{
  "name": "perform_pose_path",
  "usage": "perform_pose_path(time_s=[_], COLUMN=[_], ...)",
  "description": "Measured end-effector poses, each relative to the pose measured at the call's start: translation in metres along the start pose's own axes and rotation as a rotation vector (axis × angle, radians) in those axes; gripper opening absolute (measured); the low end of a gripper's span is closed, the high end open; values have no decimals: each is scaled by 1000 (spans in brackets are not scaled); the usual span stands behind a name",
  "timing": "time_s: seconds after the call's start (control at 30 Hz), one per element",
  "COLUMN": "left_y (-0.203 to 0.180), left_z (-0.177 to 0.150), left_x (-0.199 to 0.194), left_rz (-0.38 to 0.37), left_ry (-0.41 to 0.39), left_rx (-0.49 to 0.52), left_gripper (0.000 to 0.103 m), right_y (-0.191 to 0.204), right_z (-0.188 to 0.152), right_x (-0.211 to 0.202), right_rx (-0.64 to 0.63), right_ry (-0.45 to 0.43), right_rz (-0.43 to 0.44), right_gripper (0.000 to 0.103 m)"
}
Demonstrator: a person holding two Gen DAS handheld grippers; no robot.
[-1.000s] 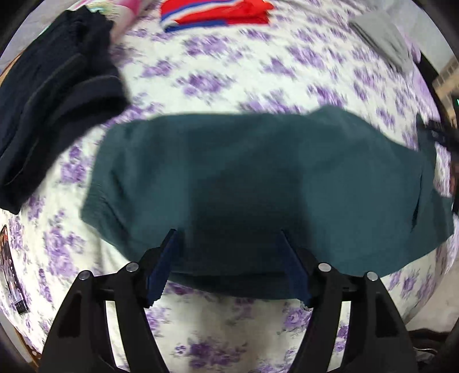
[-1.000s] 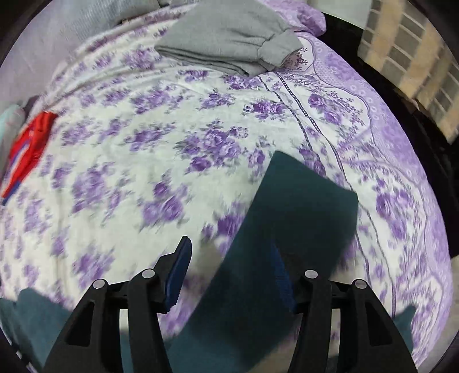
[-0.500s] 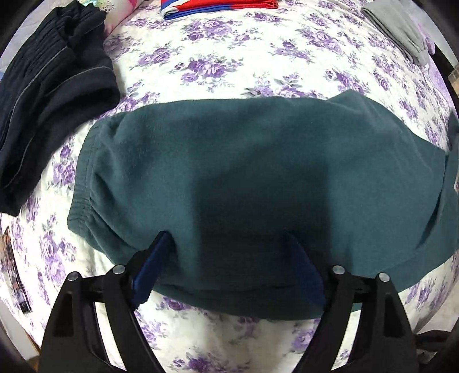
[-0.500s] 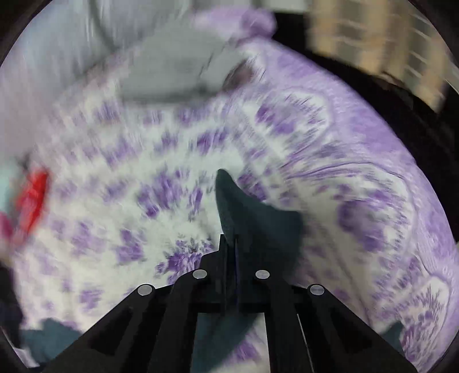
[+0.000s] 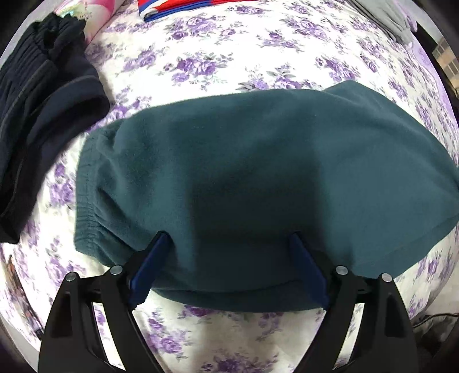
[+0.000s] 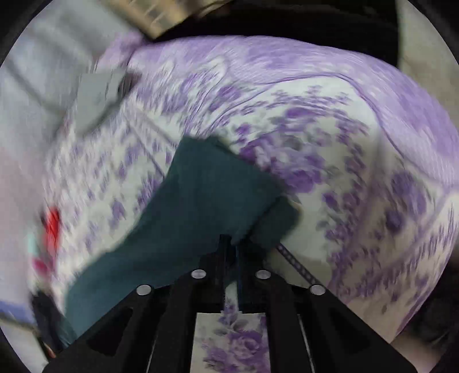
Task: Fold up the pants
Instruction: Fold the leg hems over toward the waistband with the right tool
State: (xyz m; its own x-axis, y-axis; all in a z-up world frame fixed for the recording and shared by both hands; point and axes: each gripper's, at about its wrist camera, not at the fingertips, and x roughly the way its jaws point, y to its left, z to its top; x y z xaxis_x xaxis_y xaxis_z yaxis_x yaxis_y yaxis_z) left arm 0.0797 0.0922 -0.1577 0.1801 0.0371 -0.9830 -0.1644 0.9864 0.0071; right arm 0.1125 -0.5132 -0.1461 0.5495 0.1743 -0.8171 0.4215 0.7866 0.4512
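Note:
The dark teal fleece pants point(image 5: 243, 178) lie across the floral bedsheet, elastic waistband at the left. My left gripper point(image 5: 229, 258) is open, its blue-padded fingers point(image 5: 152, 258) spread over the near edge of the pants. In the blurred right wrist view my right gripper point(image 6: 231, 244) is shut on the leg end of the teal pants point(image 6: 200, 200) and holds it lifted above the sheet.
A black garment point(image 5: 37, 94) lies at the left of the bed. A red and blue garment point(image 5: 178, 7) and a grey folded garment point(image 5: 393, 17) lie at the far side. The purple floral bedsheet point(image 5: 229, 66) covers the bed; its edge drops off at the right point(image 6: 401, 100).
My right gripper closed on the pant leg end and lifted and swung it; the view is blurred with motion. My left gripper moved slightly closer over the pants, still open.

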Motion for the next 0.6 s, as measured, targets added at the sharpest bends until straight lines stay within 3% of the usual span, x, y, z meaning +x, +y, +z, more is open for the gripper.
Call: perform_pose_path(time_s=[0.1, 0.13, 0.17, 0.23, 0.27, 0.3, 0.37, 0.5, 0.6], left_y=[3, 5, 7, 12, 12, 14, 16, 30, 42], left_z=[2, 1, 1, 0, -1, -1, -3, -8, -14], left_x=[-7, -8, -10, -11, -11, -10, -8, -4, 0], left_rz=[25, 26, 25, 20, 19, 19, 18, 8, 3], left_ry=[-16, -22, -27, -33, -33, -32, -27, -33, -39], left_rx=[14, 12, 9, 1, -2, -5, -9, -33, -48], left_gripper=[83, 83, 83, 83, 83, 83, 83, 83, 83], right_y=[12, 13, 13, 14, 14, 13, 12, 22, 16], right_z=[7, 12, 19, 24, 27, 30, 37, 39, 35], right_x=[-11, -11, -8, 2, 9, 12, 7, -35, -38], right_rx=[-40, -37, -23, -13, -7, -1, 14, -38, -57], right_ry=[-50, -62, -59, -41, -28, -30, -50, -153, -141], right_rz=[-11, -24, -57, -80, -107, -114, -118, -91, -111], right_gripper=[15, 22, 37, 39, 38, 30, 4, 3, 4])
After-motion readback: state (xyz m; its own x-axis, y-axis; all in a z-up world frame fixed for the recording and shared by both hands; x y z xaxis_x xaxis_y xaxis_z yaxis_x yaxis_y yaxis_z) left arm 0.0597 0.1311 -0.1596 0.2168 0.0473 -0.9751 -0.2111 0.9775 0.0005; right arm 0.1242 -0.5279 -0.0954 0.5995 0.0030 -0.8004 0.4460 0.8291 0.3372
